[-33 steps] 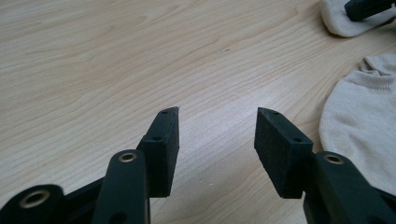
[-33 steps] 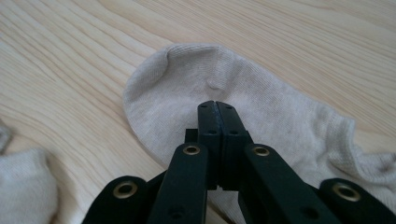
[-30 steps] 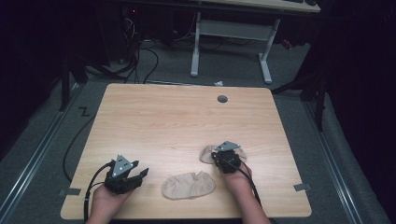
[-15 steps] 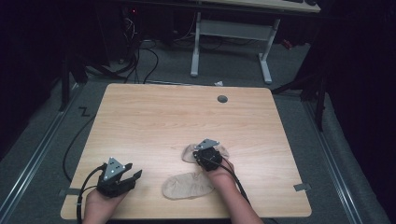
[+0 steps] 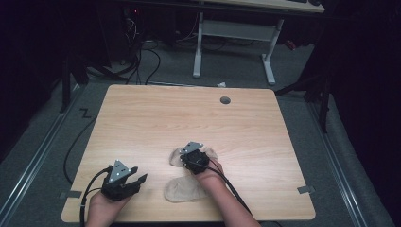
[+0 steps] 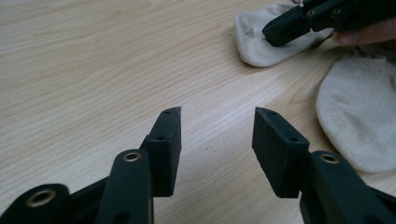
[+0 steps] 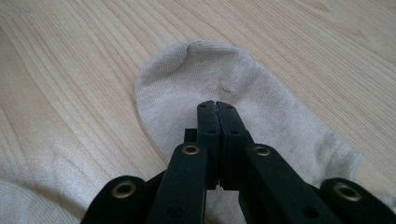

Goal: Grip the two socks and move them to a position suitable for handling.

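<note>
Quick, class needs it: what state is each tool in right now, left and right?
Left tool: open, nothing between its jaws, over bare table.
Right tool: shut, resting on the far sock; grip on fabric cannot be told.

In the high view the right hand-held gripper [image 5: 193,160] covers the middle of the farther beige cotton sock [image 5: 176,156], so only its ends show on either side. The nearer beige sock [image 5: 182,190] is partly hidden beneath the right forearm. In the right hand-held gripper view the closed jaws hide the fabric under them, so whether they pinch it or only rest on it cannot be told. In the left hand-held gripper view the nearer sock is cut off by the right edge, and the farther sock by the top edge.
</note>
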Demonstrator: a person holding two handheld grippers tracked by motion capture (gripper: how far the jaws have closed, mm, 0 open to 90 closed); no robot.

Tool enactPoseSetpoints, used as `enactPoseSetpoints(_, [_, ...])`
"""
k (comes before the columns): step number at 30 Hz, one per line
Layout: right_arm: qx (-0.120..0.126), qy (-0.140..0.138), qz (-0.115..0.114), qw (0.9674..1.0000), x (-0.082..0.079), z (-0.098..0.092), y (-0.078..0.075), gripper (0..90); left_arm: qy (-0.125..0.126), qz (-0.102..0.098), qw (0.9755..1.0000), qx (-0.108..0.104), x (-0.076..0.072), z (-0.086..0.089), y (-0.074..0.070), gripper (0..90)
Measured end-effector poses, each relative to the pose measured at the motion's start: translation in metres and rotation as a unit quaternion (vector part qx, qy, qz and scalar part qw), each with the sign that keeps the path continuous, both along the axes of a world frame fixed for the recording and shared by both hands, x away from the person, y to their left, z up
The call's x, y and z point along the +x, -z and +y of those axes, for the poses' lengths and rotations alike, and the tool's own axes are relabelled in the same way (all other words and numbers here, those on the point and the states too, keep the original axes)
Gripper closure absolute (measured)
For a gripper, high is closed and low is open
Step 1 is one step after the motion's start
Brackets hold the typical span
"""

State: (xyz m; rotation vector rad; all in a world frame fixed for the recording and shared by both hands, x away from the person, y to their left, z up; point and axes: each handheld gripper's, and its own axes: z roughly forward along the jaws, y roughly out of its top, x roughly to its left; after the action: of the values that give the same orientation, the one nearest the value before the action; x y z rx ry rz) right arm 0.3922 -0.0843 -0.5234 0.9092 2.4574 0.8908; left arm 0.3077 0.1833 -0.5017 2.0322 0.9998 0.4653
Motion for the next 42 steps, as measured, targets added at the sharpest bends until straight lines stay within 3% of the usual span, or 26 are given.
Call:
enactPoseSetpoints(5, [0.005, 0.004, -0.013, 0.9999, -0.003, -0.008, -0.011, 84.2, 0.008, 0.009, 0.9999, -0.003, 0.0, -0.003, -0.001, 57.0])
enactPoseSetpoints(7, [0.031, 0.028, -0.027, 0.9988, -0.005, -0.026, -0.026, 83.5, 0.034, 0.023, 0.9988, -0.027, -0.004, -0.011, -0.001, 58.7])
enactPoseSetpoints(10, [0.046, 0.054, -0.039, 0.9967, -0.008, -0.048, -0.034, 83.4, 0.068, 0.035, 0.9969, -0.019, -0.01, -0.031, 0.002, 59.6])
enactPoseSetpoints(11, [0.046, 0.054, -0.039, 0.9967, -0.008, -0.048, -0.034, 83.4, 0.068, 0.035, 0.9969, -0.019, -0.01, -0.031, 0.002, 60.3])
enactPoseSetpoints(13, [0.053, 0.07, -0.042, 0.9952, -0.01, -0.067, -0.036, 83.2, 0.094, 0.054, 0.9937, -0.028, -0.012, -0.047, 0.005, 62.2])
enactPoseSetpoints(17, [0.063, 0.1, -0.038, 0.9922, -0.013, -0.094, -0.035, 82.6, 0.122, 0.056, 0.9909, 0.012, -0.013, -0.073, 0.014, 65.8])
enactPoseSetpoints(19, [0.065, 0.116, -0.034, 0.9905, -0.018, -0.109, -0.032, 82.3, 0.115, 0.051, 0.9913, 0.041, -0.009, -0.082, 0.021, 68.1])
enactPoseSetpoints(21, [0.07, 0.123, -0.03, 0.9895, -0.022, -0.116, -0.031, 81.6, 0.108, 0.049, 0.9921, 0.041, -0.004, -0.082, 0.023, 68.6])
enactPoseSetpoints(25, [0.077, 0.128, -0.023, 0.9885, -0.025, -0.123, -0.027, 77.9, 0.103, 0.048, 0.9929, 0.034, -0.002, -0.08, 0.022, 67.6])
enactPoseSetpoints(27, [0.083, 0.127, -0.016, 0.9883, -0.027, -0.126, -0.022, 73.7, 0.095, 0.031, 0.995, 0.008, 0.001, -0.074, 0.012, 63.8])
enactPoseSetpoints(28, [0.083, 0.127, -0.016, 0.9883, -0.027, -0.126, -0.022, 73.7, 0.095, 0.031, 0.995, 0.008, 0.001, -0.074, 0.012, 62.1])
enactPoseSetpoints(29, [0.081, 0.131, -0.017, 0.9879, -0.027, -0.125, -0.02, 71.9, 0.077, 0.016, 0.9969, -0.002, 0.01, -0.069, 0.007, 60.6])
enactPoseSetpoints(31, [0.081, 0.133, -0.017, 0.9877, -0.026, -0.125, -0.019, 71.3, 0.066, 0.013, 0.9977, -0.007, 0.017, -0.068, 0.006, 59.4])
enactPoseSetpoints(32, [0.083, 0.134, -0.016, 0.9874, -0.023, -0.124, -0.017, 69.9, 0.042, 0.011, 0.999, -0.014, 0.032, -0.068, 0.006, 56.6])
enactPoseSetpoints(33, [0.088, 0.134, -0.014, 0.987, -0.021, -0.123, -0.017, 69.6, 0.034, 0.007, 0.9993, -0.014, 0.039, -0.069, 0.007, 55.0])
enactPoseSetpoints(34, [0.093, 0.133, -0.008, 0.9867, -0.019, -0.124, -0.016, 68.8, 0.034, 0.007, 0.9993, -0.014, 0.039, -0.069, 0.007, 53.8])
enactPoseSetpoints(35, [0.097, 0.133, -0.002, 0.9864, -0.018, -0.124, -0.015, 67.8, 0.025, 0.001, 0.9997, 0.001, 0.051, -0.076, 0.009, 52.5])
enactPoseSetpoints(38, [0.097, 0.132, 0.001, 0.9865, -0.014, -0.123, -0.012, 64.1, 0.026, -0.011, 0.9994, 0.018, 0.066, -0.087, 0.01, 49.8])
enactPoseSetpoints(42, [0.097, 0.133, 0.007, 0.9862, -0.01, -0.121, -0.008, 61.7, 0.024, -0.014, 0.9995, 0.017, 0.075, -0.093, 0.013, 48.9])
